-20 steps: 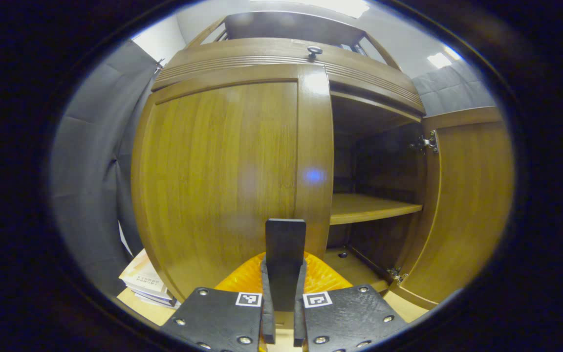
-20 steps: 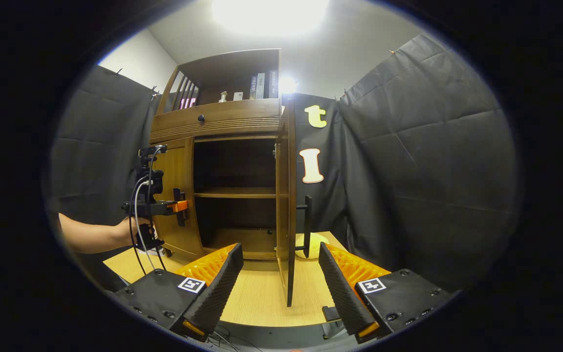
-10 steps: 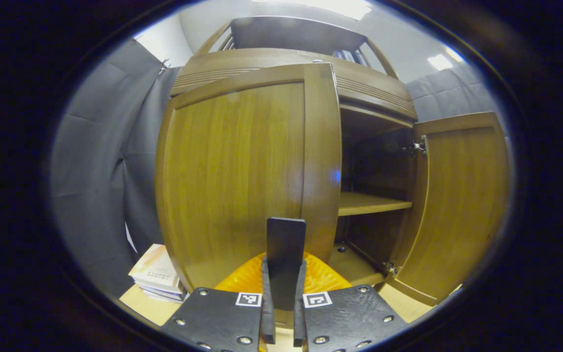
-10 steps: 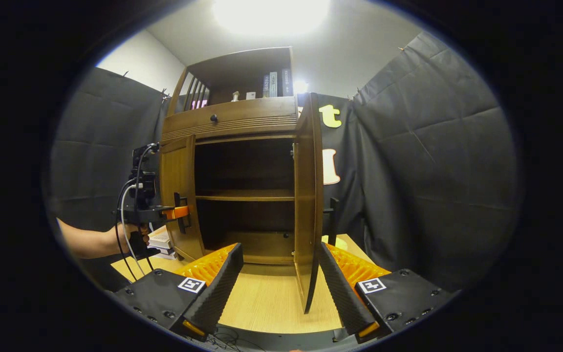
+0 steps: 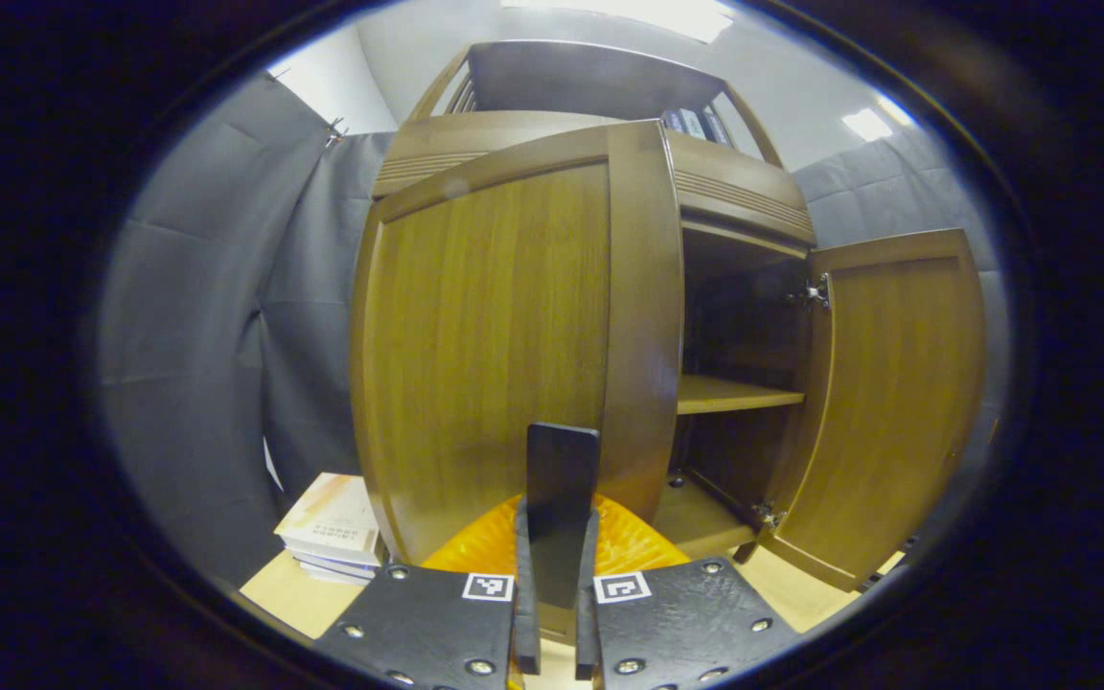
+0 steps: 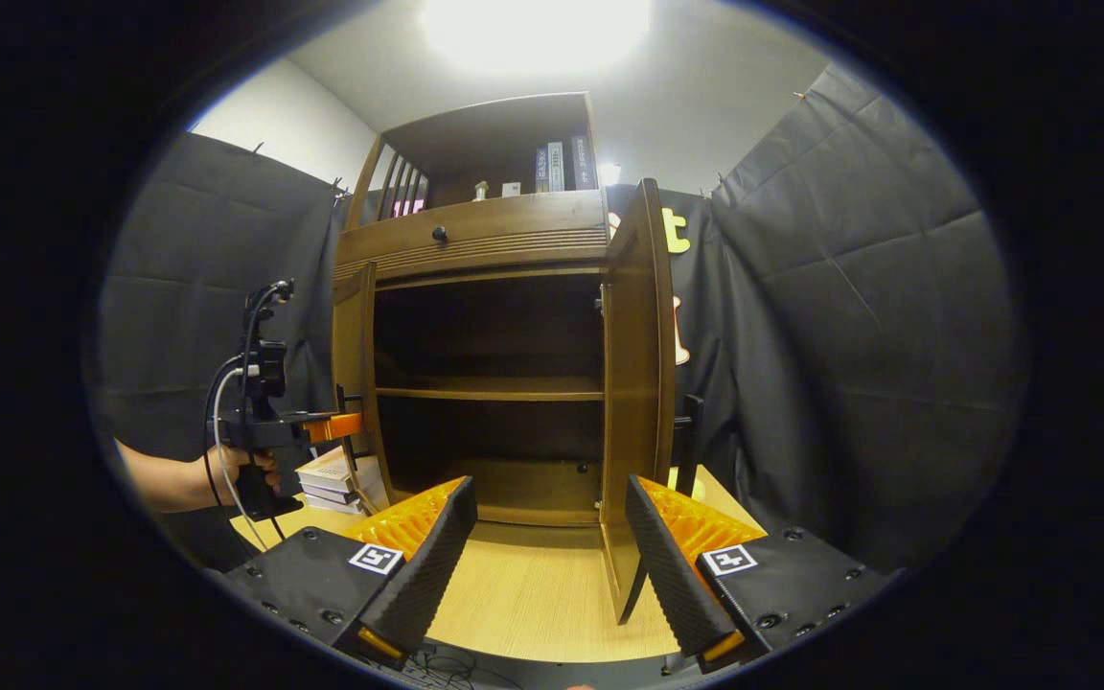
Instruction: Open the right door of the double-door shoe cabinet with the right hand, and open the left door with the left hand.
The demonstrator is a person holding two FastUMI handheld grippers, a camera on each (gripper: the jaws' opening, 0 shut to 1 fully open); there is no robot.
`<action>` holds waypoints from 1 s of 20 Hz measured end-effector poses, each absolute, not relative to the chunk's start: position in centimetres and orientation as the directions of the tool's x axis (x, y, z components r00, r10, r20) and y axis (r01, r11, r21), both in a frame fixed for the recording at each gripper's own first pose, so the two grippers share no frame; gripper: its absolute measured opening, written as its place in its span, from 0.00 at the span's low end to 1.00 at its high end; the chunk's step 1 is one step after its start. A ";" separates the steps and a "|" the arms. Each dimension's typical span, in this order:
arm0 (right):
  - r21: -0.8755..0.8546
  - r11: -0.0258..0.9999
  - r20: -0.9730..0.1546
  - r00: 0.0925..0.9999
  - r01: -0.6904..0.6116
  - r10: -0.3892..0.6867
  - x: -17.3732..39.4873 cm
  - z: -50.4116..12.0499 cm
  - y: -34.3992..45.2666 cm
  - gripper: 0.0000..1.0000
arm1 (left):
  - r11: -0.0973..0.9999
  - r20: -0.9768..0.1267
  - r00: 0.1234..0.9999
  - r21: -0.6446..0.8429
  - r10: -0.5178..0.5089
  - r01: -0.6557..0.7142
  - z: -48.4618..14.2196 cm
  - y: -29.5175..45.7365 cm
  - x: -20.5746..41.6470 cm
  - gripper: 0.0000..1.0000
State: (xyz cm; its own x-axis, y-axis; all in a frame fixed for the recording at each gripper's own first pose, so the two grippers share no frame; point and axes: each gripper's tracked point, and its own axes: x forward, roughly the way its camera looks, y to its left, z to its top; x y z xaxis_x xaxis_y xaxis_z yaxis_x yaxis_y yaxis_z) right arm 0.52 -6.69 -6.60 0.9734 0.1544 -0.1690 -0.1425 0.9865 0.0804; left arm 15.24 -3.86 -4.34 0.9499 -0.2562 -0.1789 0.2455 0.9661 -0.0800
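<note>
At the cabinet's left side, our left gripper (image 5: 552, 613) has its fingers clenched on the black handle (image 5: 562, 508) of the left door (image 5: 485, 335), which stands partly swung out from the shoe cabinet (image 6: 485, 240). We judge the left-door pull to be the step in hand. Our right gripper (image 6: 552, 546) hangs back with its fingers spread and grasping nothing; the right door (image 6: 633, 383) stands wide open just beyond them. Next, we need to carry the handle along the hinge's arc, keeping clear of the stacked books (image 5: 332, 527) on the table (image 6: 523, 585).
</note>
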 end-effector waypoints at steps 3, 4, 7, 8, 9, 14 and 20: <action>0.082 0.985 -0.170 0.972 -0.152 0.164 0.7 -6.4 -6.3 0.97 | 0.968 -0.180 0.951 -0.081 -0.250 0.239 -4.2 -2.7 14.3 0.17; 0.083 0.984 -0.169 0.971 -0.156 0.168 0.8 -6.4 -6.2 0.97 | 0.968 -0.181 0.952 -0.084 -0.249 0.237 -4.2 -2.3 13.9 0.17; 0.082 0.982 -0.167 0.969 -0.172 0.184 1.0 -6.3 -5.5 0.97 | 0.969 -0.182 0.953 -0.084 -0.243 0.231 -4.1 -1.4 13.3 0.17; 0.081 0.980 -0.168 0.967 -0.180 0.191 1.1 -6.3 -5.1 0.97 | 0.970 -0.182 0.954 -0.083 -0.239 0.228 -4.2 -1.1 13.1 0.17; 0.078 0.979 -0.169 0.966 -0.186 0.197 1.2 -6.3 -4.7 0.97 | 0.971 -0.182 0.954 -0.081 -0.237 0.225 -4.2 -0.8 13.0 0.17; 0.068 0.973 -0.179 0.957 -0.219 0.228 1.5 -6.6 -3.2 0.97 | 0.974 -0.180 0.958 -0.081 -0.225 0.214 -4.2 1.0 12.0 0.16; 0.083 0.966 -0.185 0.948 -0.246 0.257 1.9 -6.9 -1.3 0.97 | 0.974 -0.176 0.959 -0.084 -0.221 0.209 -4.1 3.1 11.1 0.14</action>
